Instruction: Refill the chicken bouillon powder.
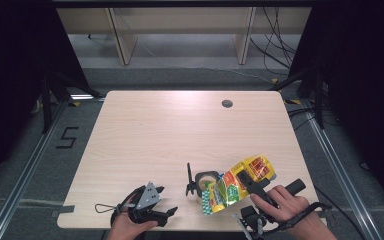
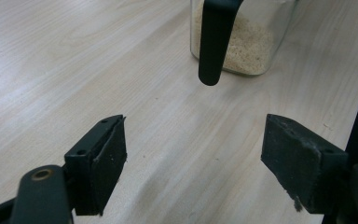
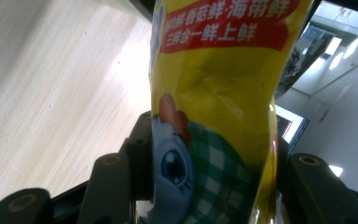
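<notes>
Pouring is in hand: right gripper clamps the tilted bag, mouth seemingly over the jar. Left gripper gapes, empty, jar just ahead. Next: tip further, steadily.

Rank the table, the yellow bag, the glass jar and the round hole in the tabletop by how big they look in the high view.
1. Table, by far the largest.
2. Yellow bag, held tilted in the right gripper.
3. Glass jar, partly hidden behind the bag, so its full size is unsure.
4. Round hole, the smallest.
</notes>
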